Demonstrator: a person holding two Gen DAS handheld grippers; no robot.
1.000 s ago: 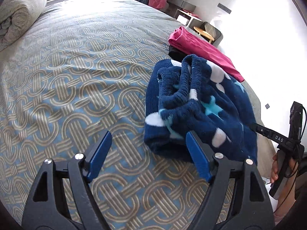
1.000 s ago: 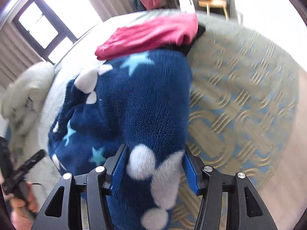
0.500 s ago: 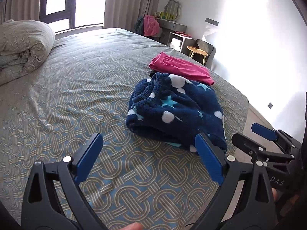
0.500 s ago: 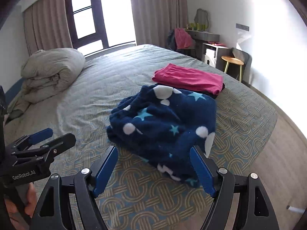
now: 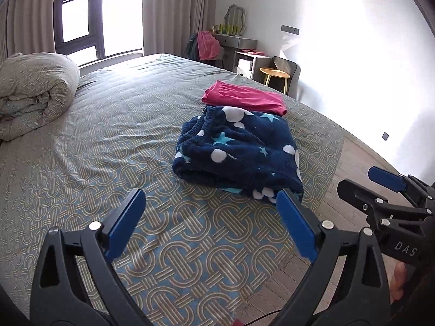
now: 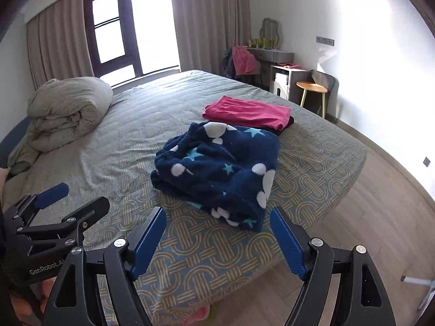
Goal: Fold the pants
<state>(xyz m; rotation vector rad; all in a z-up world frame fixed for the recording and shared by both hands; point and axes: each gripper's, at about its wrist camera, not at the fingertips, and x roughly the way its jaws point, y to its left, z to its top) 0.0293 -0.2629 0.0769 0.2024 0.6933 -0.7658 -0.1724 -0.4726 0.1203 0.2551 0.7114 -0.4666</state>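
The navy fleece pants (image 5: pixel 239 149) with white dots and teal stars lie folded in a thick bundle on the patterned bed; they also show in the right wrist view (image 6: pixel 220 171). My left gripper (image 5: pixel 209 225) is open and empty, held back from the bundle above the bed's near corner. My right gripper (image 6: pixel 217 239) is open and empty, also back from the bundle near the bed edge. Each gripper shows in the other's view, the right one (image 5: pixel 380 187) and the left one (image 6: pixel 70 201).
A folded pink garment (image 5: pixel 244 100) lies just behind the pants, over a dark item (image 6: pixel 288 123). A rolled duvet (image 5: pixel 32 89) sits at the far left of the bed (image 5: pixel 108 135). Wooden floor (image 6: pixel 380 203), a yellow stool (image 6: pixel 312 89) and a dresser (image 6: pixel 274 57) lie to the right.
Both grippers have let go of the pants and pulled back and up from the bundle. The right gripper was closed around the fabric a second ago and is now open.
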